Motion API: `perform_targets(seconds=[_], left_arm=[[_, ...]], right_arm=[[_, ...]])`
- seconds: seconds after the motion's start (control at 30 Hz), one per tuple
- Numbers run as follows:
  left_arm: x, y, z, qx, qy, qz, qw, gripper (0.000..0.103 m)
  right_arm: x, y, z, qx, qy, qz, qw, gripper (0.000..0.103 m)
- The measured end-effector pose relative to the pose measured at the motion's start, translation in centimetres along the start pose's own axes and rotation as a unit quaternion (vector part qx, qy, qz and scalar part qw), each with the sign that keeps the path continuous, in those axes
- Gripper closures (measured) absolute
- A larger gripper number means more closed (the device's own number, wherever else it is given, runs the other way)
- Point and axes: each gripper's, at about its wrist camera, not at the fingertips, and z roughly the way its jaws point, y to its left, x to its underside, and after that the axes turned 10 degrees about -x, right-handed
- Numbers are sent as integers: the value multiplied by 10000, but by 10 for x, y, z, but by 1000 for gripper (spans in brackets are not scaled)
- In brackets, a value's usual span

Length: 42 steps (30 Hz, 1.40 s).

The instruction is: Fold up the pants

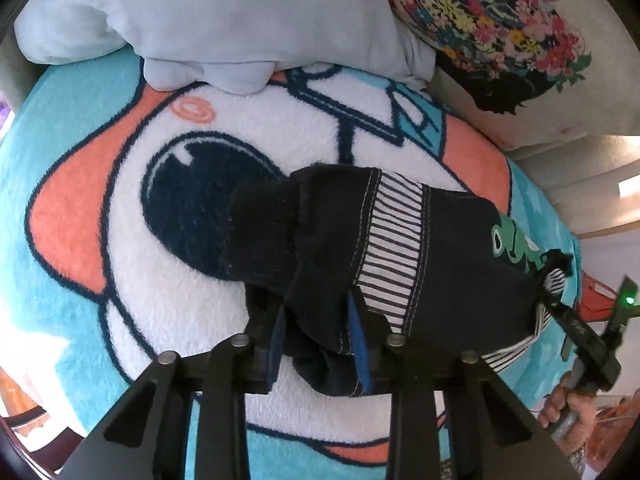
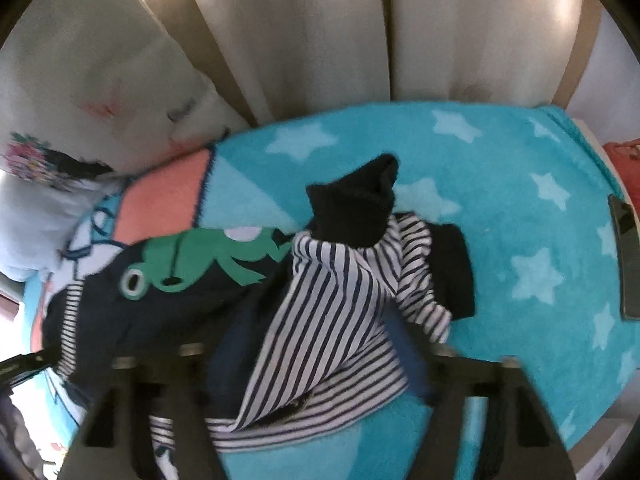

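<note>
Fingers (image 1: 356, 344) of my left gripper (image 1: 320, 340) clamp the pants (image 1: 440, 248) (dark, striped lining) above the blanket (image 1: 80, 184). My right gripper (image 2: 320, 360) is buried in blurred fabric; its grip cannot be judged.

Pants (image 1: 452, 248): small, dark navy, with white-and-navy striped panels edged in white stitching and a green frog print on one side. Garment is bunched, not flat, stretched across a fleece blanket. One dark cuffed end is crumpled and sagging at the left wrist view's centre. In the right wrist view the pants (image 2: 328, 300) show striped fabric draped in folds, a dark end poking upward
</note>
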Motion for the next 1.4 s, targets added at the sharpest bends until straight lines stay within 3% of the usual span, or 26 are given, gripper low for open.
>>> perform_targets(seconds=[0.07, 0.1, 0.27, 0.5, 0.7, 1.0, 1.07, 1.1, 1.13, 1.17, 1.2, 1.4], left_arm=[[0, -1, -3, 16, -10, 10, 10000, 81], [0, -1, -6, -26, -36, 21, 10000, 91], [-11, 4, -14, 221, 9, -88, 9997, 91], [-50, -10, -12, 253, -124, -134, 9995, 93], [-81, -2, -5, 208, -74, -624, 9978, 93], [-103, -4, -7, 66, -478, -696, 9964, 83], [-105, -1, -14, 149, -536, -710, 9959, 78], [-104, 1, -19, 197, -573, -705, 9957, 70], [-103, 3, -23, 235, -615, -696, 9954, 67], [-102, 5, -28, 256, -650, -668, 9953, 65], [-100, 6, -33, 265, -686, -615, 9954, 65], [-75, 20, -53, 184, -821, -485, 9953, 57]], right_arm=[[-1, -6, 5, -128, 84, 205, 9997, 89], [-1, -8, 1, -213, 37, 270, 9994, 91], [-13, -11, -27, -705, -254, 413, 9963, 94], [-69, 10, -35, -1030, -539, 394, 9924, 94], [-111, 11, -12, -1037, -619, 596, 9909, 96], [-137, 18, 26, -621, -747, 721, 9926, 95], [-141, 19, 27, -607, -772, 683, 9928, 84], [-141, 18, 24, -624, -788, 717, 9923, 70], [-141, 16, 20, -670, -840, 777, 9912, 62], [-141, 12, 14, -704, -920, 847, 9897, 47], [-139, 8, 7, -711, -1007, 919, 9881, 41], [-111, -23, -31, -718, -1157, 1289, 9823, 41]])
